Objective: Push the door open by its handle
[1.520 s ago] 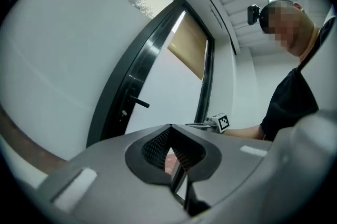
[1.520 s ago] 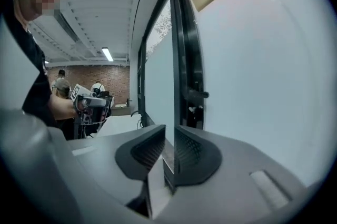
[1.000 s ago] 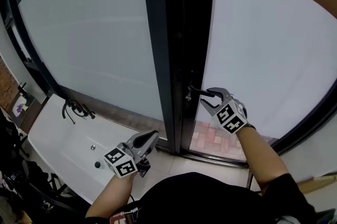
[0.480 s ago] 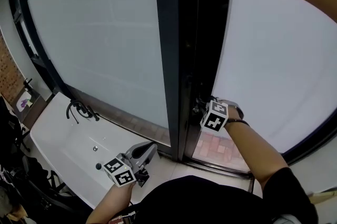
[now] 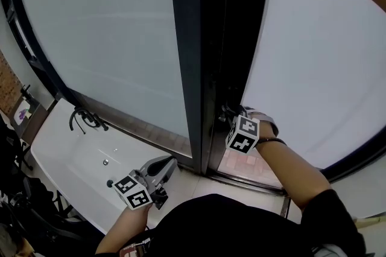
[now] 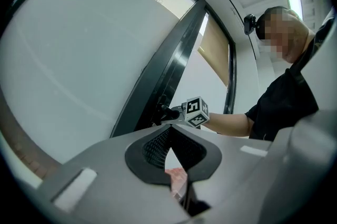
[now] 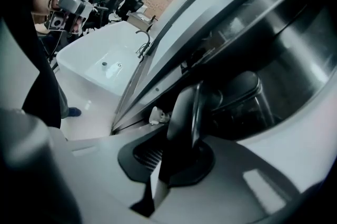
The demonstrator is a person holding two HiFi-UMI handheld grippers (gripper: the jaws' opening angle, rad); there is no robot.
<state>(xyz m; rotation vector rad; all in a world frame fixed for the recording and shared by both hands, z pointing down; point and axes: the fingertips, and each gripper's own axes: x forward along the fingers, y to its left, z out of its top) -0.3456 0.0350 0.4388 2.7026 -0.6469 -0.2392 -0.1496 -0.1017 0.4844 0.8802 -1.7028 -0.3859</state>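
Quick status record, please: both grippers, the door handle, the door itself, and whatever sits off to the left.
right gripper: shut on the door handle
left gripper: shut, nothing between the jaws, held low and apart from the door
door frame: dark, upright, between two frosted panes
door opening: cannot tell whether it is ajar
left of the door: white sink with a black faucet

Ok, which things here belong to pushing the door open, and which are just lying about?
Job: black door handle; dark-framed frosted glass door; right claw, shut on the handle.
Lying about: white washbasin; its black tap; left claw, shut, empty.
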